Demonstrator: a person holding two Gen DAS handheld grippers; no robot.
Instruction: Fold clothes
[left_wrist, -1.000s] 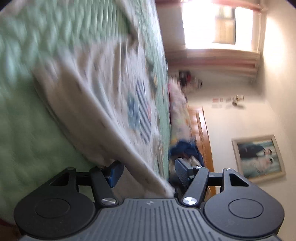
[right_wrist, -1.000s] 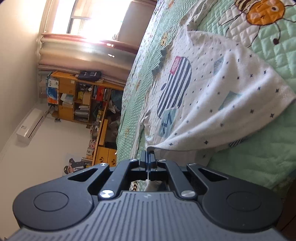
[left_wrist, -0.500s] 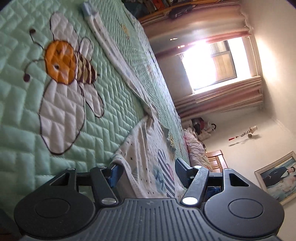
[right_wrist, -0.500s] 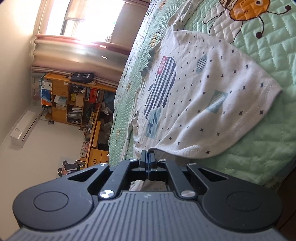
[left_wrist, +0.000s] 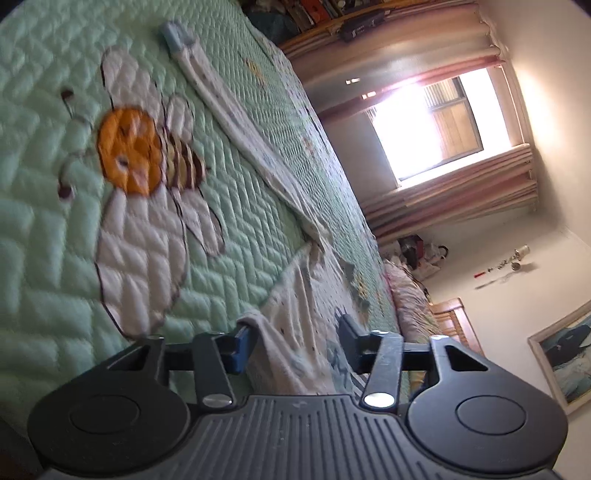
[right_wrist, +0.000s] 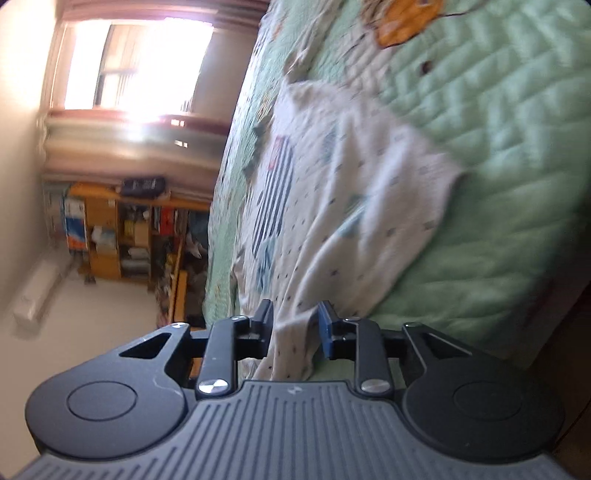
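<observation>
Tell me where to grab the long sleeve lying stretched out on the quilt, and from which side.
Judging from the left wrist view, take the long sleeve near its blue cuff, the free far end. It lies flat and straight on the green quilt, so come in low from one long edge, jaws across its narrow width, and pinch both layers. The shirt body anchors the near end.

A white garment (right_wrist: 343, 206), printed with small dark specks and a navy-striped motif, is laid rumpled on the green quilt (right_wrist: 498, 155); its near edge is seen between both claws' jaws.
</observation>
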